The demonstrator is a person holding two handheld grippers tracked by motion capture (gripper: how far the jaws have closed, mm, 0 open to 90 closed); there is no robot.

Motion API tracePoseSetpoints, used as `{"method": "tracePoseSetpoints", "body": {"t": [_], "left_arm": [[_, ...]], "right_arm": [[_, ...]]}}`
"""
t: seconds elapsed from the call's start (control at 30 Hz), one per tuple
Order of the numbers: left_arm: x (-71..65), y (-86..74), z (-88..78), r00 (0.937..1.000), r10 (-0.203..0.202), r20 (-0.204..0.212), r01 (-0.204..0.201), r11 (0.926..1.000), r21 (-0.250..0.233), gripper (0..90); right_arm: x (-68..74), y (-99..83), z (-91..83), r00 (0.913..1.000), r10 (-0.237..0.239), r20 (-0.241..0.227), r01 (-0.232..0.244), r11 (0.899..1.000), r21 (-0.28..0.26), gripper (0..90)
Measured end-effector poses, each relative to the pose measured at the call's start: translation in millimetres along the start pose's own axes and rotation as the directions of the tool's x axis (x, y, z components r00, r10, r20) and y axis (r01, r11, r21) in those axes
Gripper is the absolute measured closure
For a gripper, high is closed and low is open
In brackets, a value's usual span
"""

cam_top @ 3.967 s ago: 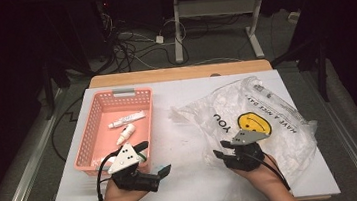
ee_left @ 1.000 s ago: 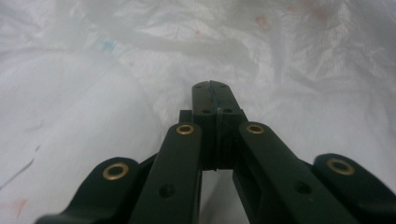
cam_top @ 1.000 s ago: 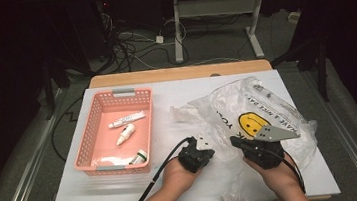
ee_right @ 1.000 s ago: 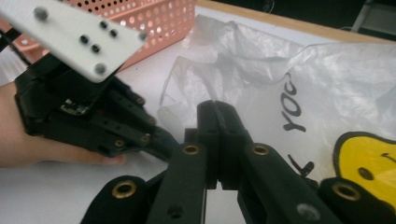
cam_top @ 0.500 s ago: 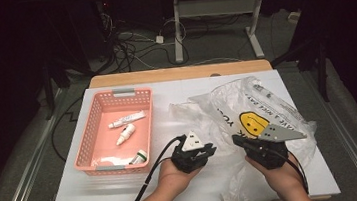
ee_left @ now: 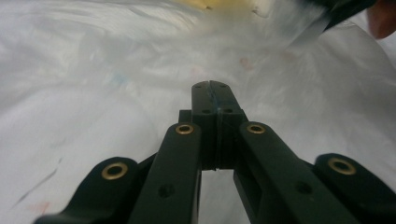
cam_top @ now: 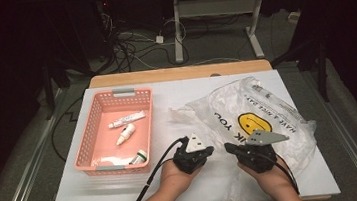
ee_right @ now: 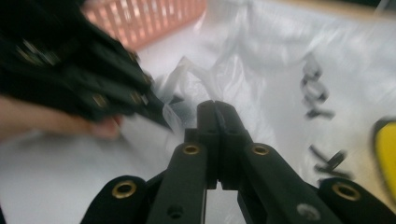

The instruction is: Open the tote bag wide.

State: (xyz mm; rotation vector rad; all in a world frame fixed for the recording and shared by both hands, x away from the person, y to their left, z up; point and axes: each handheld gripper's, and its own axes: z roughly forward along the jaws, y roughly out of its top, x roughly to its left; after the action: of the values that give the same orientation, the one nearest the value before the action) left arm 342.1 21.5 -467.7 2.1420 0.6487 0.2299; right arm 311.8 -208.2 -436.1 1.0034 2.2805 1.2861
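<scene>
My left gripper [cam_top: 211, 150] and right gripper [cam_top: 230, 149] both have their jaws clenched on the near edge of the clear smiley-face plastic bag [cam_top: 263, 116], which lies crumpled on the counter [cam_top: 126, 196] just ahead of both jaw tips. The film is thin and slippery, so I judge it could slide out of either pinch. Pulling unevenly could tear it.

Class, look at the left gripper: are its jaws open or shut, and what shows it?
Shut. In the left gripper view the two black jaw tips of the left gripper meet with no gap, lying against the clear plastic bag; whether film is pinched between them cannot be told.
</scene>
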Motion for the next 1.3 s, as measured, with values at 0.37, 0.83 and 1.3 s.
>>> {"method": "tracePoseSetpoints", "body": {"t": [0.37,0.83,1.3], "left_arm": [[6.2,-5.9,10.1,0.9999,-0.013,-0.007,0.014,0.9947,0.102,88.1],[7.0,-6.9,12.3,0.9998,-0.019,-0.001,0.019,0.9923,0.122,88.2],[6.0,-7.2,12.8,0.9999,-0.011,-0.008,0.012,0.9924,0.123,88.2]], "right_arm": [[1.9,-9.5,19.3,1.0000,0.003,-0.009,-0.003,0.998,0.069,90.0],[-2.0,-12.5,31.3,0.9999,0.006,0.010,-0.007,0.992,0.127,33.6],[-2.5,-19.8,44.5,0.9963,-0.079,0.033,0.070,0.974,0.218,65.7]]}}
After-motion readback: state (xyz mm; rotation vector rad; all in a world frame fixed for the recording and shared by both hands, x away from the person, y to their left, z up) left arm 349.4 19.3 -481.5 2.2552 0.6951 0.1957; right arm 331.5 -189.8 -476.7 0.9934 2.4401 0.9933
